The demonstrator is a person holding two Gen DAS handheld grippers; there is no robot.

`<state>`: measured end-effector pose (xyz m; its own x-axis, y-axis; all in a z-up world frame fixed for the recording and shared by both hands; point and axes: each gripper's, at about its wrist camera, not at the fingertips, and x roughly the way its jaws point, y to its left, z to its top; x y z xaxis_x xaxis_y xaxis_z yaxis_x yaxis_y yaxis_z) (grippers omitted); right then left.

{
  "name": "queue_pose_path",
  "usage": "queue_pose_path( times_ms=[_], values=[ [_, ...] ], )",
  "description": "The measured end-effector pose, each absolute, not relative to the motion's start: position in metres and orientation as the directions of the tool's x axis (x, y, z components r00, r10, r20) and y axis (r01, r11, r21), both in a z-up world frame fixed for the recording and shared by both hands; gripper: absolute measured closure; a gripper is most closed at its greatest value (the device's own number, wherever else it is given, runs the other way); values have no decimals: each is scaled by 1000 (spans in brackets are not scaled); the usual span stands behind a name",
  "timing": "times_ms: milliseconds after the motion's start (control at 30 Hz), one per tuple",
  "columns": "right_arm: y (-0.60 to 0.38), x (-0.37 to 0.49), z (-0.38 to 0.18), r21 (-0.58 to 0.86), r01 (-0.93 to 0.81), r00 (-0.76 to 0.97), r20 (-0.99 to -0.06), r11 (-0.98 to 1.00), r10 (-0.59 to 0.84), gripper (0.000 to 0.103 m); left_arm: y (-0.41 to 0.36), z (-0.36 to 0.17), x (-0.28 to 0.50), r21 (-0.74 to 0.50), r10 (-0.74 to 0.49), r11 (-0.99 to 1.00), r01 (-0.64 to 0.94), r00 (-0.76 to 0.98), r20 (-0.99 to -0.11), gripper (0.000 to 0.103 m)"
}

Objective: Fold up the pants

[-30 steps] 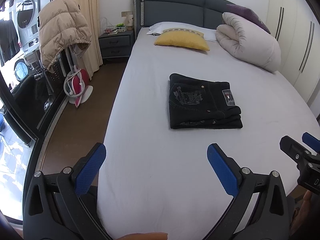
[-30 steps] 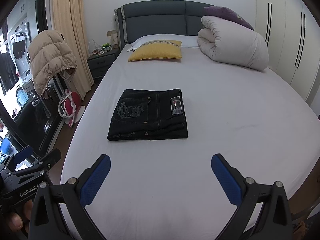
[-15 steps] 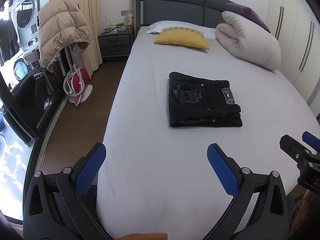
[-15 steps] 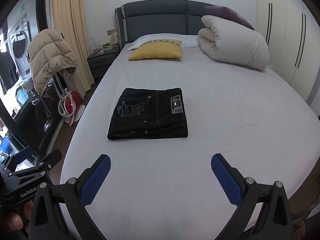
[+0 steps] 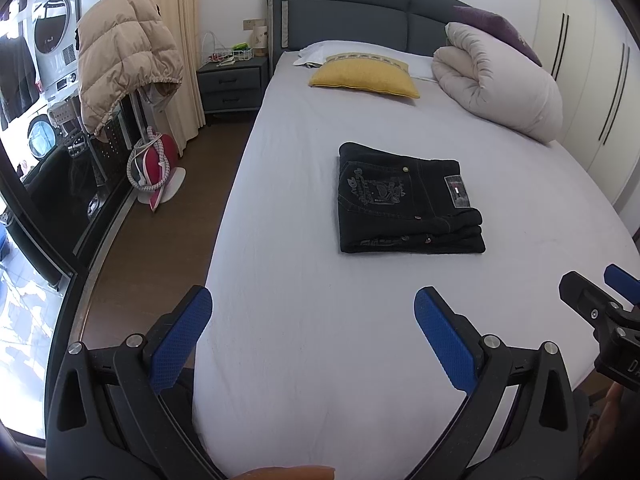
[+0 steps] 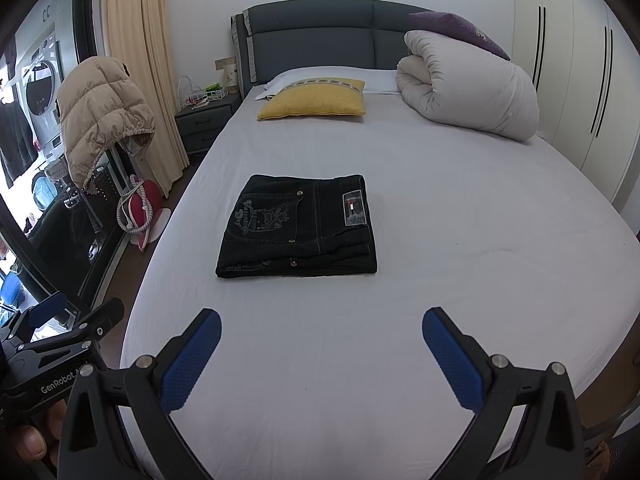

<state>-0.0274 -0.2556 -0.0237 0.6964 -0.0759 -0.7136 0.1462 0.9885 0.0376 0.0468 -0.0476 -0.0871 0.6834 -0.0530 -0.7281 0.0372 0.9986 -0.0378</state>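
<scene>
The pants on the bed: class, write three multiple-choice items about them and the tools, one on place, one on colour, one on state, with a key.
1. Where do the pants lie?
A. on the bed sheet
B. on the floor
C. on the nightstand

2. What colour is the small pillow near the headboard?
A. red
B. yellow
C. green

3. How do the left tool and right tool stand?
A. both shut on the pants
B. one holds the pillow
C. both open, holding nothing

Key: 1 A, they rest folded mid-mattress; 2 B, its cover is plainly yellow; 3 C, the blue pads stand wide apart, short of the pants.
</scene>
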Motion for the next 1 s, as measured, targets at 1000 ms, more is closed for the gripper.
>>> queue_pose_path(
  times_ms=[1000],
  values=[
    [-255, -30, -32, 38, 141, 692, -718, 989, -71, 0, -50, -89, 42, -34, -53, 999, 42, 680, -731, 0]
  ],
)
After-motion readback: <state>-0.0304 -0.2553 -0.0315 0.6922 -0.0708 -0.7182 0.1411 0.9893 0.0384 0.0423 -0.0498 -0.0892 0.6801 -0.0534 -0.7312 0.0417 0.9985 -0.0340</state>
